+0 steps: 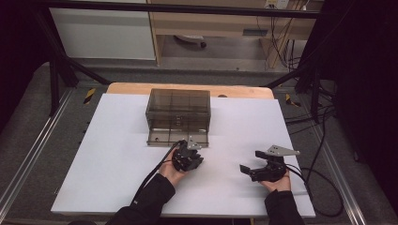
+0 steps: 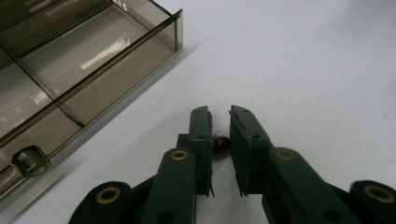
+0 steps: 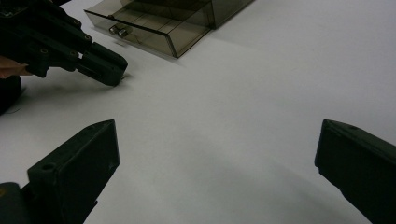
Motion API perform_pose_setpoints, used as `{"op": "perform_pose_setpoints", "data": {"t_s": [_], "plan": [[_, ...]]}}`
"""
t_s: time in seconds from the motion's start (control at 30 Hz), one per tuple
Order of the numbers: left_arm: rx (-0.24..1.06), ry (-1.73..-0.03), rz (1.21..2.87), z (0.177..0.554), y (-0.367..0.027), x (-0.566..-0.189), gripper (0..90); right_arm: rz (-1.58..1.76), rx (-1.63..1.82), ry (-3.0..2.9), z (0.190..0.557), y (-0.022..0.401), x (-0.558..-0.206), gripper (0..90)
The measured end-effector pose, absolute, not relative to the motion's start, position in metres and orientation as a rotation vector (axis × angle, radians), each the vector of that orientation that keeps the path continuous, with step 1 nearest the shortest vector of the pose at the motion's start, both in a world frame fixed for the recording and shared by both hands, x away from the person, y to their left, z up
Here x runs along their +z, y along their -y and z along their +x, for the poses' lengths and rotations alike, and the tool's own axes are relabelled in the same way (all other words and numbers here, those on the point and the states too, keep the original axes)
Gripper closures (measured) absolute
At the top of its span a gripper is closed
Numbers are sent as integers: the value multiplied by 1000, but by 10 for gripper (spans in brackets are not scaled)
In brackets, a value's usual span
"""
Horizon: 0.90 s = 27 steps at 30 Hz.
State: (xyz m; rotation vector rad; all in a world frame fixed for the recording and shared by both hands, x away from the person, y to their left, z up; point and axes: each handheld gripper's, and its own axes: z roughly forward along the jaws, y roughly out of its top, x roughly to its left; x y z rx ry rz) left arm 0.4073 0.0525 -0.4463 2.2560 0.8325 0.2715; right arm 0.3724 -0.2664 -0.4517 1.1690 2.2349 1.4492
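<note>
Watching from the side, nearest to the person is the right gripper (image 1: 257,165), parked on the white table (image 1: 112,154) with its jaws spread wide and nothing between them. It's well apart from the action, which is fine; I'd leave it there so it doesn't bump anything.

A bit further in, the left gripper (image 2: 220,114) is the one doing the work. Its jaws are narrow, and there's a small dark red bead (image 2: 220,144) sitting between them, right down on the table. It touches the one jaw, but I can't tell if the other has met it, so I wouldn't call it a solid grip yet. My take: close gently and squarely, because something that small and round will probably squirt out sideways if pinched off-centre. Lift only once it's snug.

Beyond that is the smoky plastic box (image 1: 178,110) with its drawer (image 2: 84,70) pulled out toward the person, dividers visible inside. Presumably the bead goes in a compartment, so come in high over the front wall, then lower before letting go.
</note>
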Motion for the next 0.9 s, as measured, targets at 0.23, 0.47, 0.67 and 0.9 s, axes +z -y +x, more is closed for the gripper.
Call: {"op": "perform_pose_setpoints", "data": {"t_s": [0.23,0.47,0.67,0.9], "plan": [[276,-828,2257,407,-53,-446,793,1169,1451,-2234,372,266,-452,5],[280,-822,2249,407,-55,-442,795,1169,1450,-2235,372,266,-452,6],[280,-827,2235,407,-58,-437,795,1169,1451,-2235,372,266,-452,5],[273,-812,2245,405,-60,-434,795,1167,1449,-2235,372,267,-452,6]]}}
